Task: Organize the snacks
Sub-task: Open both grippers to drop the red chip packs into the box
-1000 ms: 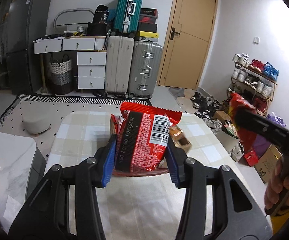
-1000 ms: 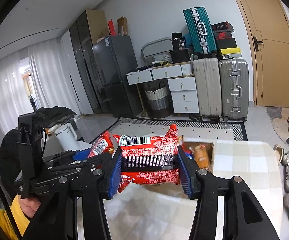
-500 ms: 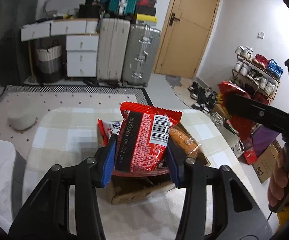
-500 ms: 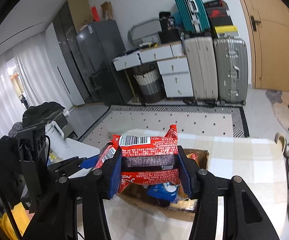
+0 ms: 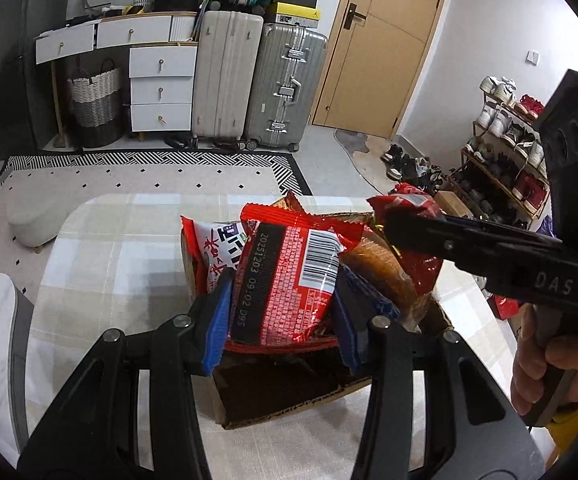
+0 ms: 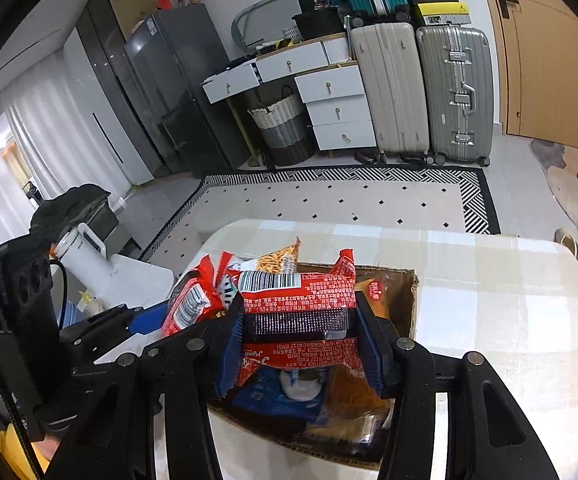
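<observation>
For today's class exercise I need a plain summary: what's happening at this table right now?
A person holds a tool in each hand. The left tool grips one red snack pack, the right tool grips another red pack. Both packs hang over an open cardboard box on the table, which already holds other snacks.

You face white wall, tan wooden door at right. Two upright suitcases beside white drawer unit; woven basket just left of it. Dark fridge near curtained window, daylight coming through. Black-and-white bordered rug on pale tile floor. Shoe rack along your right wall.
</observation>
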A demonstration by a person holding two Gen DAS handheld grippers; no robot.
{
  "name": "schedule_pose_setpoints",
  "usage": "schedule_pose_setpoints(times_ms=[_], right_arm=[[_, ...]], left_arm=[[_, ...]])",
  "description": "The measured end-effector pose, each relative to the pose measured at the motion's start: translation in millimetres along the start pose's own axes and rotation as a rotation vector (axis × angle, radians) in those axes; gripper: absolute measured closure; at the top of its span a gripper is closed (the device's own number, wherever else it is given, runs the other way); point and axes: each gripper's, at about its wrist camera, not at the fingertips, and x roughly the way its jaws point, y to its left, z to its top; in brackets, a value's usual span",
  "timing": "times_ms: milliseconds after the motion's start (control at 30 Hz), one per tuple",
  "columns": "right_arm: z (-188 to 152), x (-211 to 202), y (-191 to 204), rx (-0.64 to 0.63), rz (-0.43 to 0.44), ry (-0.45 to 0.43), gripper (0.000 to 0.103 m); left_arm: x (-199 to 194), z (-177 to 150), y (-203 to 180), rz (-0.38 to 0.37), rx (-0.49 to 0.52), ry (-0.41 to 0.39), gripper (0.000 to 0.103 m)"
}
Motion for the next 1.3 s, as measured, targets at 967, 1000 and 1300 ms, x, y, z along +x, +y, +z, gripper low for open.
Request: schedule_pose_setpoints(times_ms=[967, 1000, 1300], right_arm=[[-6, 19, -7, 0.019, -0.024, 0.034, 0.053], [-6, 20, -7, 0.019, -0.024, 0.038, 0.053], [-6, 25, -2, 0.0, -0.049, 0.07, 0.05]], left_arm=[[-2, 15, 20, 0.045, -0.022, -0.003, 0.029], [-4, 13, 21, 0.051, -0.025, -0.005, 0.029], [-14, 1, 25, 0.058, -0.042, 0.008, 0.026]])
